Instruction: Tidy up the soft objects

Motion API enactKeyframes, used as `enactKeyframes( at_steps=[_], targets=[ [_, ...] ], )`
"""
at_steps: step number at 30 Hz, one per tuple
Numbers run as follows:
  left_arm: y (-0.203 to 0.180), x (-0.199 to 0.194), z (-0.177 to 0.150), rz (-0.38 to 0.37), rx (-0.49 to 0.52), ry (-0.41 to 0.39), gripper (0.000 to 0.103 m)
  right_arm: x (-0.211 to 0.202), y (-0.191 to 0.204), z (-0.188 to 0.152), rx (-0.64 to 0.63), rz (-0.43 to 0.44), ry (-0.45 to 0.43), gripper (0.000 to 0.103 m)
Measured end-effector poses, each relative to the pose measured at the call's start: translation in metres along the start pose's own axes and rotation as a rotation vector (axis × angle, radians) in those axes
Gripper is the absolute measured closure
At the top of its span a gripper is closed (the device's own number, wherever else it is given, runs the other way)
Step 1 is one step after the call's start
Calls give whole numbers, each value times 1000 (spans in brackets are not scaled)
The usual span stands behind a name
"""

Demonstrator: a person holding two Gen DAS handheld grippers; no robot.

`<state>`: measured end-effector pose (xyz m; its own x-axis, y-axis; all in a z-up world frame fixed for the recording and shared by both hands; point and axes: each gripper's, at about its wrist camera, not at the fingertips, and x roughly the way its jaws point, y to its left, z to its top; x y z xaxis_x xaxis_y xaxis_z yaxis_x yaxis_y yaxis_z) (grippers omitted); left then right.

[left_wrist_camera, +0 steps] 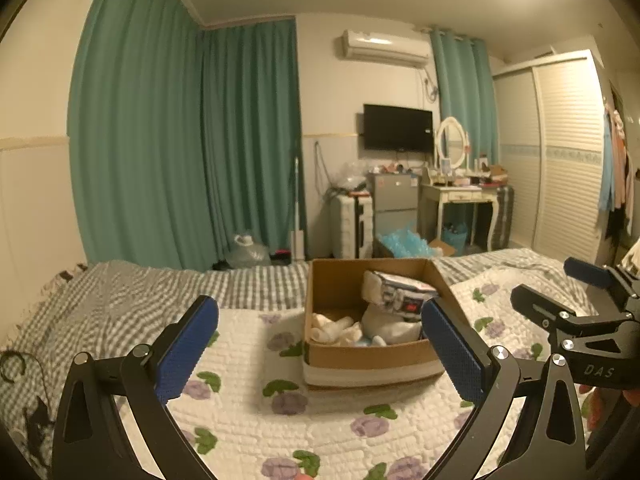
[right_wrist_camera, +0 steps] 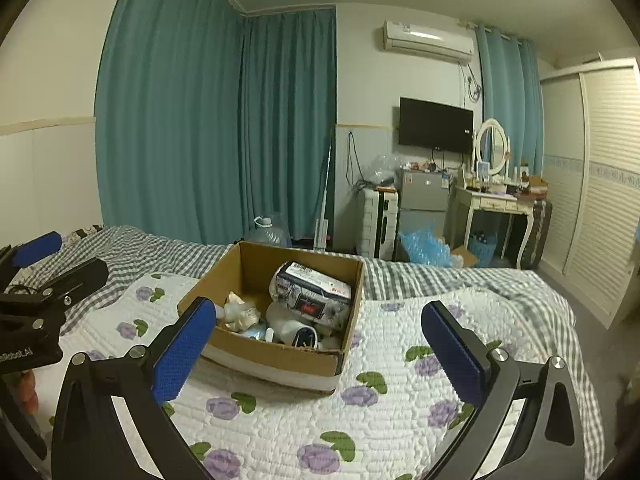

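Note:
A brown cardboard box sits on the white flowered quilt of the bed. Inside lie a patterned soft pack, cream soft pieces and a white plush item. My left gripper hovers open just short of the box, nothing between its blue pads. My right gripper is open too, empty, with the box between and beyond its fingers. Each gripper shows at the other view's edge.
Grey checked bedding covers the bed beyond the quilt. Past the bed stand teal curtains, a water jug, a suitcase, a small fridge, a dressing table and a slatted wardrobe.

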<state>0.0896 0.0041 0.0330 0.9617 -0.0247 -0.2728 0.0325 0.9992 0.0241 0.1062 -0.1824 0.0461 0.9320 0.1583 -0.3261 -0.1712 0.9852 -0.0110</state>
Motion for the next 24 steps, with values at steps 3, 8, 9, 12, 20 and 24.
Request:
enactKeyframes(
  at_steps=[3,8,9,12,20,24],
  targets=[
    [2,0,-3,-5,-13,5,0,-2,2,-1,-9,-6,-8,0],
    [4,7,-7,-3,-15,21,0,-4,2,-1,-6,-7,-11,0],
    [4,8,-7,-6,-16,24,0,-5,2,-2,-5,-7,-11,0],
    [3,7,-8,-10,-19,29,0,-4,1,-2,-2,-5,-8,0],
    [4,8,-8,-10,-24,31,0,-5,1,-3,1,-7,-11,0],
    [3,7,-8,-11,-22,32,0,-6,0,-2,5,-12,-17,0]
  ],
)
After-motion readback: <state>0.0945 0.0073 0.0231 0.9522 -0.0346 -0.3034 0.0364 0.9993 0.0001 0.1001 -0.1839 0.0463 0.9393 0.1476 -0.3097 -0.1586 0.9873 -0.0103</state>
